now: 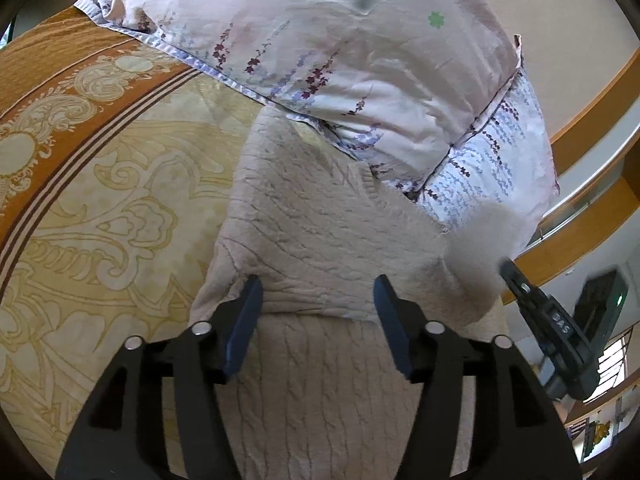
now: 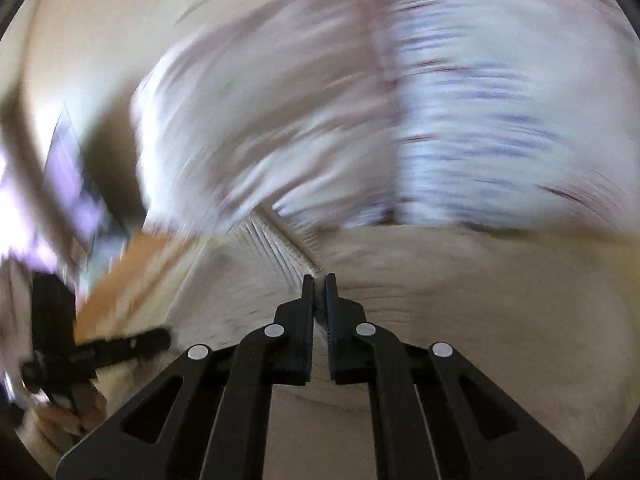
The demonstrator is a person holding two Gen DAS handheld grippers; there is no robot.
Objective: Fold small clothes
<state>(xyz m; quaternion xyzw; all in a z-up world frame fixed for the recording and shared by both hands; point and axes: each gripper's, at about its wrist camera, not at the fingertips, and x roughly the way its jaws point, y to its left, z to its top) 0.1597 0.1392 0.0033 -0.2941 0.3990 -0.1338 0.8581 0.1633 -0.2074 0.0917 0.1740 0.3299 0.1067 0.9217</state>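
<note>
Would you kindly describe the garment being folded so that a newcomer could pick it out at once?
Start at the bed with the gold scrollwork bedspread and find the floral pillow at its head. Just below the pillow lies the sweater. It alone is plain beige cable knit, where everything around it is printed.

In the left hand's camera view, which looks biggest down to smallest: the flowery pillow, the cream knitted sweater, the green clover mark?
1. Flowery pillow and cream knitted sweater: alike; the sweater lies nearer, so unsure.
2. Green clover mark, smallest.
</note>
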